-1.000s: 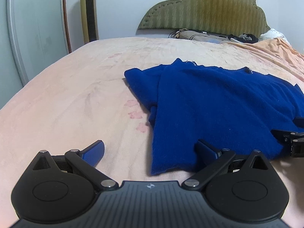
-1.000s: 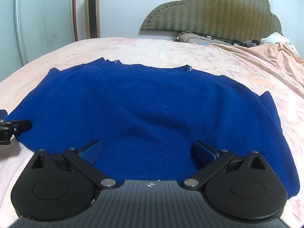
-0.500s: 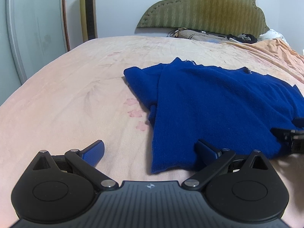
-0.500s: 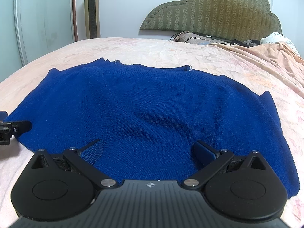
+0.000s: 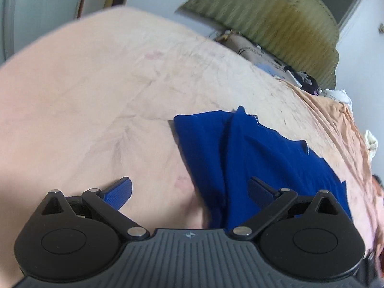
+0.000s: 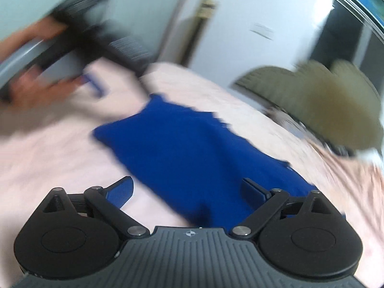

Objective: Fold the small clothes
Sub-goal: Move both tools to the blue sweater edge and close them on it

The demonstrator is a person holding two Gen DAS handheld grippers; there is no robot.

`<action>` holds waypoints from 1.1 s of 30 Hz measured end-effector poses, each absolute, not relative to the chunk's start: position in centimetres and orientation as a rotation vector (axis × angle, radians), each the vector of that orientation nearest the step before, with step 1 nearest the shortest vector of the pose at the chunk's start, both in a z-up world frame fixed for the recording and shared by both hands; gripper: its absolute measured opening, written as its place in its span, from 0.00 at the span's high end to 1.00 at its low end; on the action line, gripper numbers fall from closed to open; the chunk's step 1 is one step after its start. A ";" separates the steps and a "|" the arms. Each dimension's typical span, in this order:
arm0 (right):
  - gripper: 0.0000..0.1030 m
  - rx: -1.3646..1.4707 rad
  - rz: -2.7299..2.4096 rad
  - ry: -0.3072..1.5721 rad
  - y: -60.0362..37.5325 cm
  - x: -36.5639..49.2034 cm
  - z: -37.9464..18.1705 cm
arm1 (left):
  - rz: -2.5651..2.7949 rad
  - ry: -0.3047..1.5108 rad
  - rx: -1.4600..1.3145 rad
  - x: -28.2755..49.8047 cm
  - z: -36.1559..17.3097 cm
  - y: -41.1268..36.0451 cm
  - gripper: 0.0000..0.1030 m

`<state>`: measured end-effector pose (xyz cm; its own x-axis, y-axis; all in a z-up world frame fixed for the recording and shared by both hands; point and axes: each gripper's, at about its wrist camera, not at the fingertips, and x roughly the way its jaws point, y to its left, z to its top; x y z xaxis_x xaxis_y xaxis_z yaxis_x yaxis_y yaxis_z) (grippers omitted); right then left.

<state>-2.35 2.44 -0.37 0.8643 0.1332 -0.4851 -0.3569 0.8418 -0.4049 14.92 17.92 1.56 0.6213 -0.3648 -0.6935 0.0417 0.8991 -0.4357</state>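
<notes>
A dark blue sweater (image 5: 264, 163) lies flat on the pink bedsheet (image 5: 96, 100), one sleeve folded over its body. My left gripper (image 5: 190, 187) stands open above the sweater's left edge, and neither pad touches the cloth. In the blurred right wrist view the sweater (image 6: 192, 148) runs slantwise across the bed. My right gripper (image 6: 187, 187) hangs over its near edge with the jaws wide and closing a little, gripping nothing. At the upper left of that view, a hand (image 6: 36, 91) holds the left gripper's black body (image 6: 64, 40).
A green padded headboard (image 5: 276, 24) stands at the bed's far end, with a bag and small items (image 5: 264, 57) in front of it. An orange blanket (image 5: 336, 124) lies along the right side. A tall gold tower fan (image 6: 204, 24) stands by the wall.
Both views have rolled and swung sideways, and the right one is now blurred. The right gripper's tip has left the left view. The left gripper and its hand now show high in the right view.
</notes>
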 end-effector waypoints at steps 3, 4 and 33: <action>0.12 -0.650 0.250 0.444 4.8 -2.3 -1.9 | -0.280 0.893 -0.398 16.9 1.1 17.3 0.00; 0.12 -0.679 0.236 0.426 5.2 -2.2 -2.1 | -0.302 0.900 -0.394 17.5 1.0 16.9 0.00; 0.95 -0.635 0.219 0.388 7.3 6.6 -2.5 | -0.357 0.945 -0.418 27.9 0.8 8.1 0.90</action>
<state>6.62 7.30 -2.51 0.9056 0.0803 -0.4165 -0.3146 0.7858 -0.5325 27.85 8.09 0.84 0.5383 -0.4685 -0.7005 0.1113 0.8635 -0.4920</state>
